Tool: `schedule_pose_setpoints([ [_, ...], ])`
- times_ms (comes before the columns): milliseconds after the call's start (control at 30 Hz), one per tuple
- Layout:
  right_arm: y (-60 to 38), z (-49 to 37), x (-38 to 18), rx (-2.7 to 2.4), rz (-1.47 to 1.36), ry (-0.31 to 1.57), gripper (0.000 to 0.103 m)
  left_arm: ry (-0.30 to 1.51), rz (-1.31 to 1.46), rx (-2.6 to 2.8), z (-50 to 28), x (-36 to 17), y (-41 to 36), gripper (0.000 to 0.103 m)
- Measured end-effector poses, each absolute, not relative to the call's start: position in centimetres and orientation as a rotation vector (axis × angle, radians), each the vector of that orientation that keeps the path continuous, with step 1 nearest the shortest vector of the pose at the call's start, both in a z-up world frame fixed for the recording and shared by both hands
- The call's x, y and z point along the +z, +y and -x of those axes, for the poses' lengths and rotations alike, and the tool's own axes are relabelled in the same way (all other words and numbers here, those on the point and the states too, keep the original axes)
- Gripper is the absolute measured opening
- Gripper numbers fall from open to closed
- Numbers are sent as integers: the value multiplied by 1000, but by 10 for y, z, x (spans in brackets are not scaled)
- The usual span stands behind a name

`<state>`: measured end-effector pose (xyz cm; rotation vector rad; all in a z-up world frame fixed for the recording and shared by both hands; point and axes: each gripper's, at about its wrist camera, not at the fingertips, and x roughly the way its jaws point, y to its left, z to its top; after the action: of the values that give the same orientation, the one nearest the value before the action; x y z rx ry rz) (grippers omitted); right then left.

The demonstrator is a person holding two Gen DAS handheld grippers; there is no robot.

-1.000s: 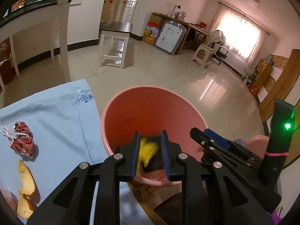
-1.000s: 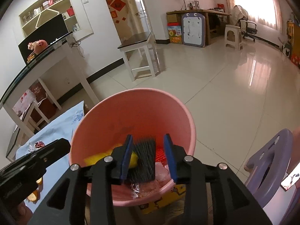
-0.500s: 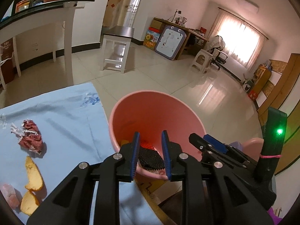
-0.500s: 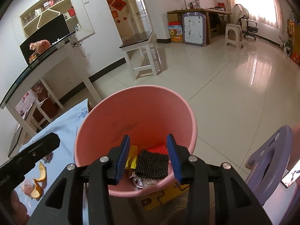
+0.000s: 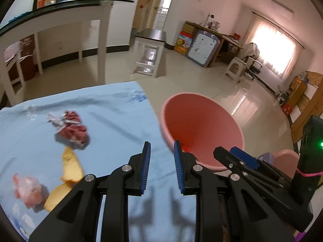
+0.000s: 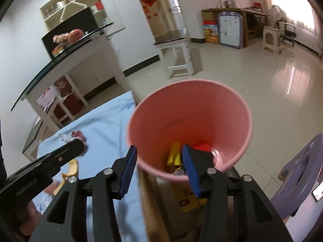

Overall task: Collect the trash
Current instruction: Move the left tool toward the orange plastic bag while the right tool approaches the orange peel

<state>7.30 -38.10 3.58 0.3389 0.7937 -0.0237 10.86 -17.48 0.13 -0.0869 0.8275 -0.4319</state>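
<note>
Both left tongs (image 5: 161,155) and right tongs (image 6: 158,159) gape apart, empty; crumpled red wrapper (image 5: 70,129) lies on blue-clothed desk (image 5: 113,117), round pink plastic bin (image 6: 189,109) apparently just beyond its edge.

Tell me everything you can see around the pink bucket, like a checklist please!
Surface: light blue tablecloth, wrinkled, covering the table beside the bucket.
Job's things: pink bucket off the table edge, holding yellow, red and black trash; crumpled red wrapper, yellow peels and a pink crumpled piece lying on the cloth.
Clutter: nothing seen.
Grippers: left gripper open and empty over the cloth edge; right gripper open and empty, straddling the bucket's near rim.
Cables: nothing seen.
Surroundings: glass-top console, white side table, white stool, purple chair, glossy tiled floor.
</note>
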Motion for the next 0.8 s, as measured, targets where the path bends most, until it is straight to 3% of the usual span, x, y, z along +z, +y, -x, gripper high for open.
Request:
schedule_pose_setpoints([
  [800, -269, -33, 25, 180, -253, 890, 47, 854, 86, -245, -58, -17, -84, 24],
])
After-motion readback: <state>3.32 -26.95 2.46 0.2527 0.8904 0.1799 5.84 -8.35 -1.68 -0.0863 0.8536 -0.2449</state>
